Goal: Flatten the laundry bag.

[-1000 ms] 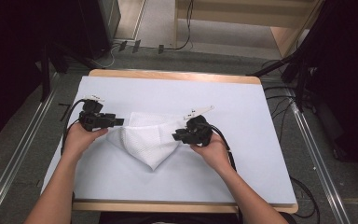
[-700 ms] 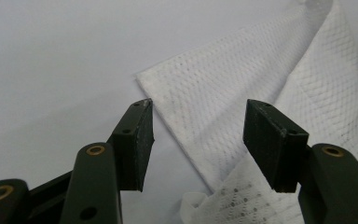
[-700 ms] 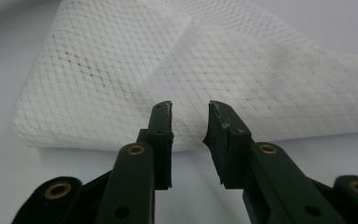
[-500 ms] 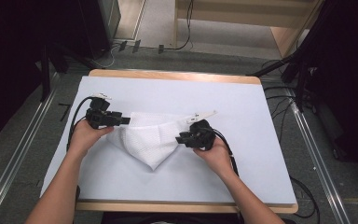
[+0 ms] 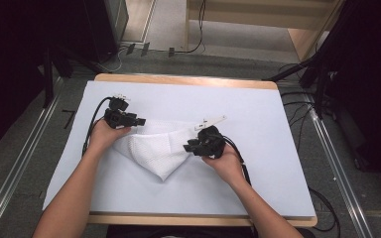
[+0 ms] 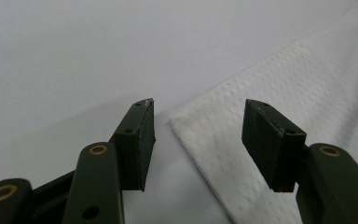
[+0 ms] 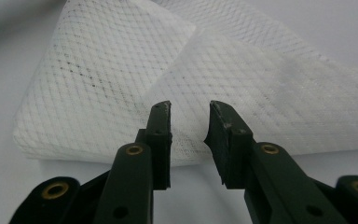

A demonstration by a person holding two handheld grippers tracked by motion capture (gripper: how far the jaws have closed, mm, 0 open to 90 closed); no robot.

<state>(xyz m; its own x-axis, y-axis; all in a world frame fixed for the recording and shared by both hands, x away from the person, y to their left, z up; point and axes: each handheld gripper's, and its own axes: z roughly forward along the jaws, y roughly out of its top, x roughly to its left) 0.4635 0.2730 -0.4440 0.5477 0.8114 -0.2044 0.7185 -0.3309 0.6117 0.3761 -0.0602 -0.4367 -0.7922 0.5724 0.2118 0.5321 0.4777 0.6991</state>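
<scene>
A white mesh cloth point(image 5: 154, 148) lies folded into a downward-pointing wedge on the pale blue mat point(image 5: 258, 109). My left gripper point(image 5: 140, 120) sits at the cloth's upper left corner, jaws level and pointing right. In the left gripper view it point(image 6: 198, 135) stands wide open, with the cloth's corner point(image 6: 186, 126) lying flat between the pads, untouched. My right gripper point(image 5: 188, 148) is at the cloth's right edge, pointing left. In the right gripper view its jaws point(image 7: 189, 135) stand a little apart, the folded cloth edge point(image 7: 121, 84) just beyond the tips, and nothing is pinched.
The mat covers a wooden table point(image 5: 178, 79) whose edge shows at the back and front. Black cables point(image 5: 92, 124) trail from both grippers. Metal rails point(image 5: 15, 173) and more cables point(image 5: 322, 208) run on the floor on either side. Bare mat surrounds the cloth.
My left hand has slid right and slightly down, bringing its jaws around the cloth's upper left corner. The right hand and the cloth have stayed put.
</scene>
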